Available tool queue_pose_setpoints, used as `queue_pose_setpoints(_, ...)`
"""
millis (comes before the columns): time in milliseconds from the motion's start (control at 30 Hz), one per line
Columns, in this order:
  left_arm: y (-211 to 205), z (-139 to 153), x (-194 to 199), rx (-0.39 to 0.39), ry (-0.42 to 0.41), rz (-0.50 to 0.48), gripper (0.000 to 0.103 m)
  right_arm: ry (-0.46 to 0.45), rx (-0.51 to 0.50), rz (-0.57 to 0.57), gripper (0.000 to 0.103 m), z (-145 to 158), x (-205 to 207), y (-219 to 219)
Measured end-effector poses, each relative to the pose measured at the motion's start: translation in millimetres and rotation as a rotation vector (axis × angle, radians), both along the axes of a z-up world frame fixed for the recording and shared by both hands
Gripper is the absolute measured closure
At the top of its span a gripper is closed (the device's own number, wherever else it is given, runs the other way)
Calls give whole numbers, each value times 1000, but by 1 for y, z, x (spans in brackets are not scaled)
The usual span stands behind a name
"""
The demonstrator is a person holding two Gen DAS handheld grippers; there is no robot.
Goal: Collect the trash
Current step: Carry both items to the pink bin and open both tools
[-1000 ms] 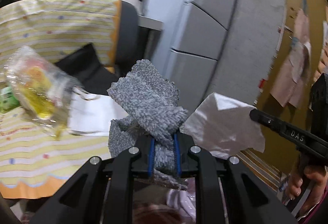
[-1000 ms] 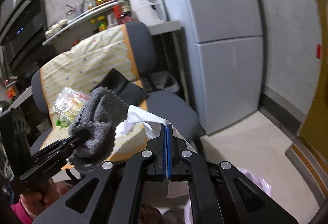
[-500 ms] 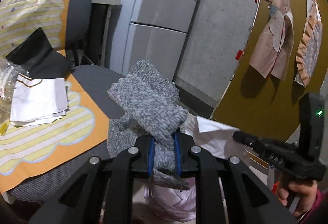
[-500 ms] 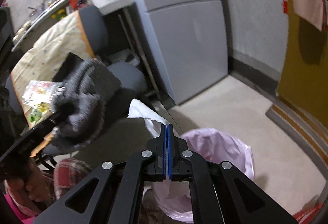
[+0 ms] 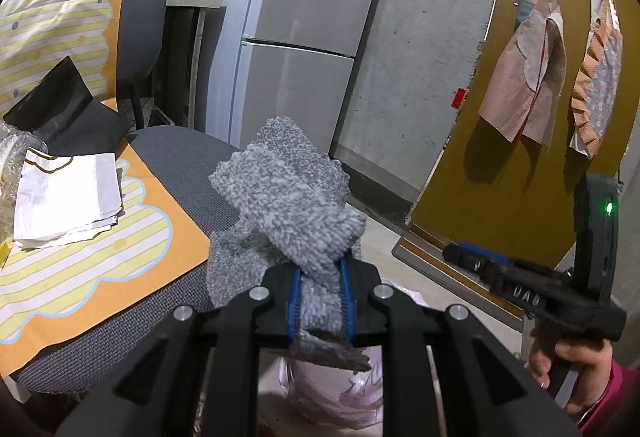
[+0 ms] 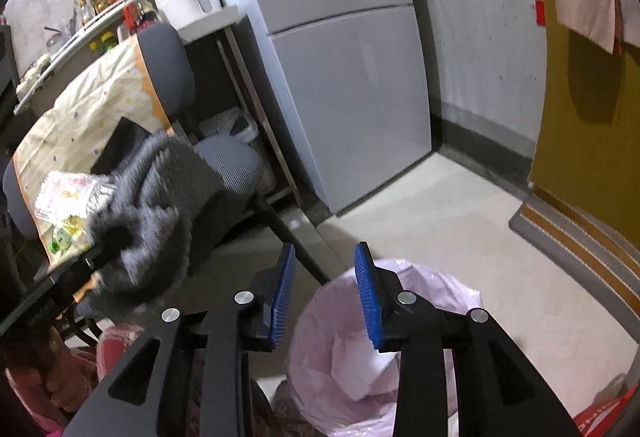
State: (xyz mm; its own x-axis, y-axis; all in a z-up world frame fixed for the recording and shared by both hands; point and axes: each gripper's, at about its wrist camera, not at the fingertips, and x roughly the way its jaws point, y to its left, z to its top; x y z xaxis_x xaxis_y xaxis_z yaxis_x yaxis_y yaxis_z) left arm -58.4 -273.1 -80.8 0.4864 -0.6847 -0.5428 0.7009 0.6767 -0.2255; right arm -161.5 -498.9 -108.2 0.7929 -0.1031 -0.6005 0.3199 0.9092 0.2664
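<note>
- The landmark is the pink trash bag, standing open on the floor beside the office chair.
- The right gripper hangs directly above the bag's mouth, its jaws well apart with nothing between them and touching nothing. A crumpled white paper lies inside the bag, below those blue pads.
- The left gripper is clamped on a grey fuzzy sock. The pads pinch the sock near its lower end, and the bulk of it stands up and forward out of the jaws, its long axis running roughly along the fingers.
- From the bag, the sock sits up and toward the chair side. In the left wrist view a slice of the bag shows just beneath the clamped jaws, so the sock looks to be near the rim. Whether it is truly over the opening I cannot tell.
- My judgement: the coming move turns on bringing the left gripper over the bag's mouth, then parting its jaws so the sock falls in. The right gripper is nearer the opening but is empty.
- More litter waits on the chair seat, on the side away from the bag: folded white papers, a black wrapper, and a clear plastic packet on the striped yellow cloth.
</note>
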Motion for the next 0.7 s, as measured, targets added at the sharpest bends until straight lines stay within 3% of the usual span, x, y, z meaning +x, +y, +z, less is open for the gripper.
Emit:
queue_pose_setpoints(267,-20,-8,-10,61,-3,-99,88,-113,-61,-17,69,33,-8,4)
queue_pose_setpoints(533,-65,-21,-21,97,2,-229,86,-164,-104,-84,66,47,-25,-17)
queue_pose_setpoints(667,-81,-29,-19,121,38,-273,81,-167,-92,-112,66,45,-28,-27)
queue_pose_setpoints(700,-85,-32,-19,134,51,-281,75,-166,-88,-116,66,44,-29,-30)
